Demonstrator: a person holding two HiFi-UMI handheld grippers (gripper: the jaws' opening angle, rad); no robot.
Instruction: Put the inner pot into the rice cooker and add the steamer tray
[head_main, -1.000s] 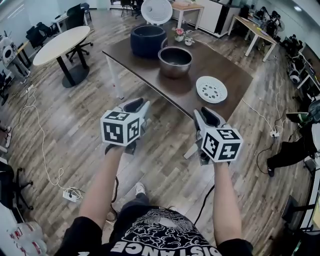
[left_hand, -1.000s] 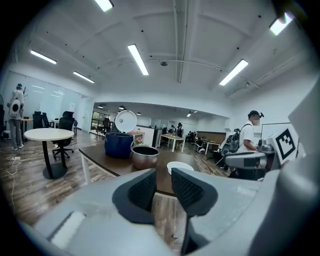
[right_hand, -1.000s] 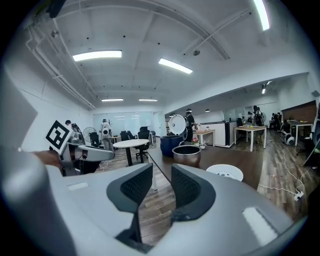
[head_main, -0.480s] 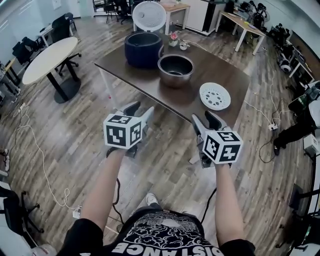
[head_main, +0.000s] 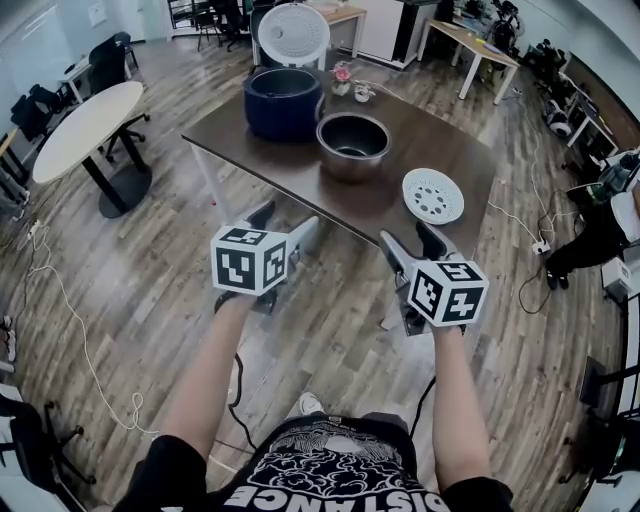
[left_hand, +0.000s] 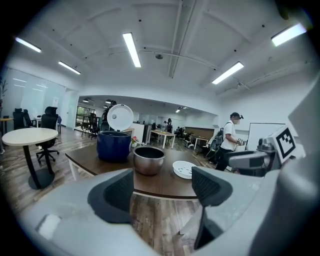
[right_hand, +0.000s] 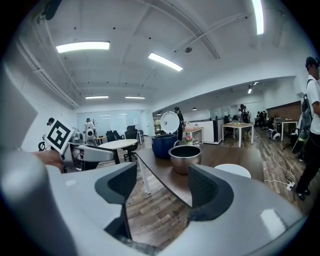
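Observation:
A dark blue rice cooker (head_main: 283, 100) stands at the far left of the brown table (head_main: 300, 170), its white lid (head_main: 293, 33) raised. The steel inner pot (head_main: 352, 145) sits just right of it, and the white perforated steamer tray (head_main: 433, 195) lies nearer the table's right front. Both grippers hover over the floor, short of the table's near edge. My left gripper (head_main: 283, 222) and right gripper (head_main: 410, 240) have their jaws opening, with nothing between them. The left gripper view shows the cooker (left_hand: 114, 145), pot (left_hand: 148, 159) and tray (left_hand: 185, 169) beyond the jaws; the right gripper view shows the pot (right_hand: 185, 157) ahead.
A small flower pot (head_main: 345, 75) stands behind the inner pot. A round white table (head_main: 80, 110) and office chairs stand left; desks line the back. A person (left_hand: 227, 145) stands at the right. Cables (head_main: 60, 290) trail over the wooden floor.
Both grippers moved forward toward the table, which now sits closer in the head view. Their jaws spread from nearly closed to wide apart.

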